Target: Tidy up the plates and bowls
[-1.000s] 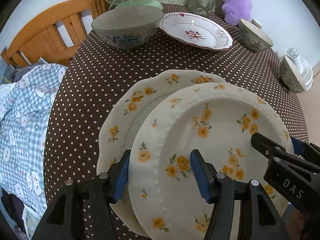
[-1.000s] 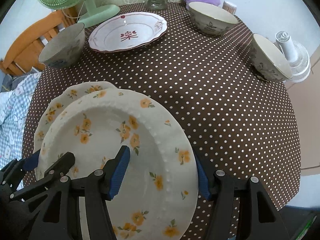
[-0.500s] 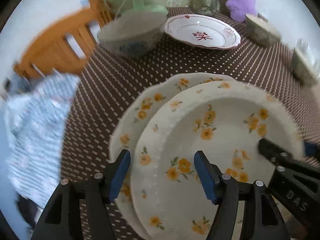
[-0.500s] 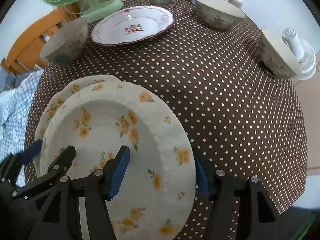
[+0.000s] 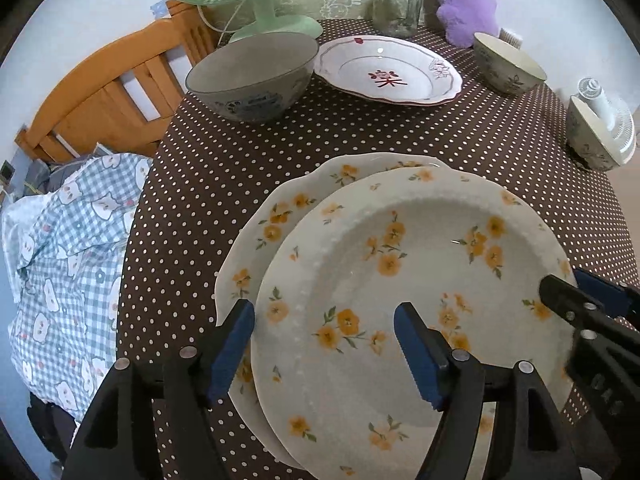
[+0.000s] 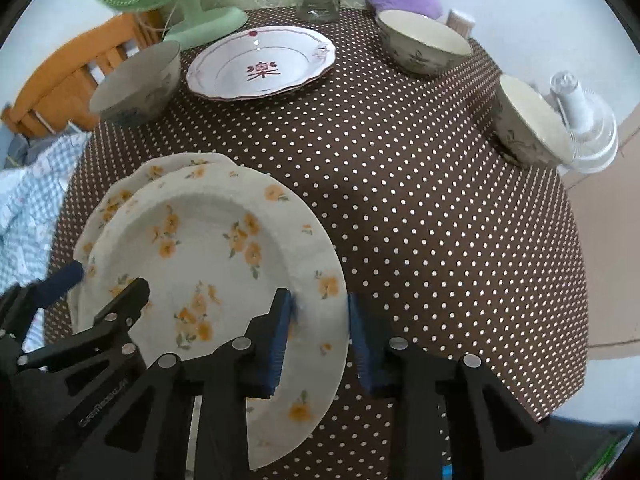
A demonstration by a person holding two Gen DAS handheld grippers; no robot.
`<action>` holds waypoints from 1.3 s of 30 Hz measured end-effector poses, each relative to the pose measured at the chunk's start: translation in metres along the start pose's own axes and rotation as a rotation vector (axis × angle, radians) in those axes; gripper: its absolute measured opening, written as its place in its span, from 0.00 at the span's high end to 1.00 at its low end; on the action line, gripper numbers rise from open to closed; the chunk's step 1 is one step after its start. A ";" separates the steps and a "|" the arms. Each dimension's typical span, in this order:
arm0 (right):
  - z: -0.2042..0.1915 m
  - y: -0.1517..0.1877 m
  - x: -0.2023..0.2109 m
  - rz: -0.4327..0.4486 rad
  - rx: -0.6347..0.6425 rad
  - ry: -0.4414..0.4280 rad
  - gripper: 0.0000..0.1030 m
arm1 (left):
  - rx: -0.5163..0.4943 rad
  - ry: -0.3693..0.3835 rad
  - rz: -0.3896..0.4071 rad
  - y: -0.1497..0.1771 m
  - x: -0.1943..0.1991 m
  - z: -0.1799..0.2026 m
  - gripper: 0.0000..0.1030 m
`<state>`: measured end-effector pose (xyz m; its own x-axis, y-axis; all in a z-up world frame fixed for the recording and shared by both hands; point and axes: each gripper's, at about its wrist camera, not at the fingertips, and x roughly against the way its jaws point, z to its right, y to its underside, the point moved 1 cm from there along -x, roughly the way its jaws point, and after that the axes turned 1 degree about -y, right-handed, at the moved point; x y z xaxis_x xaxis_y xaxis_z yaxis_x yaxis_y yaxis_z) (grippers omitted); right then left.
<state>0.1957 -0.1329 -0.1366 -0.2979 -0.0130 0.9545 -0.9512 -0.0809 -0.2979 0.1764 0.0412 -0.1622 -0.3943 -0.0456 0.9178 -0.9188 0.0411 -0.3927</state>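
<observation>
While the upper flowered plate (image 6: 208, 240), stacked off-centre on its twin (image 5: 280, 216) on the tabletop (image 6: 400, 200), is straddled by the widening left tongs (image 5: 324, 344), its right rim is being closed on by the right tongs (image 6: 318, 340); alignment is needed next.

Both wrist views steeply downward, close over table (image 5: 360, 136), sharing stacked plates (image 6: 208, 248)

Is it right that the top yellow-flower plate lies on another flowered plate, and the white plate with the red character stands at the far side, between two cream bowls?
Not quite. The white plate with the red character stands between a grey bowl and a cream bowl, as the right wrist view shows. The top yellow-flower plate does lie on another flowered plate.
</observation>
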 end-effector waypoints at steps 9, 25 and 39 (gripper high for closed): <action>-0.010 -0.010 -0.005 -0.003 -0.023 -0.018 0.68 | -0.019 0.041 -0.003 0.003 0.006 -0.008 0.26; -0.022 -0.021 -0.006 0.022 -0.033 -0.003 0.66 | -0.029 0.105 0.010 0.000 0.011 -0.018 0.22; -0.015 -0.035 0.040 0.147 0.002 -0.102 0.24 | 0.003 0.100 0.083 -0.016 0.046 -0.006 0.18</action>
<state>0.2158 -0.1154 -0.0878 -0.4242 -0.1263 0.8967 -0.8976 -0.0721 -0.4348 0.1735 0.0448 -0.1136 -0.4649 0.0573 0.8835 -0.8833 0.0377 -0.4672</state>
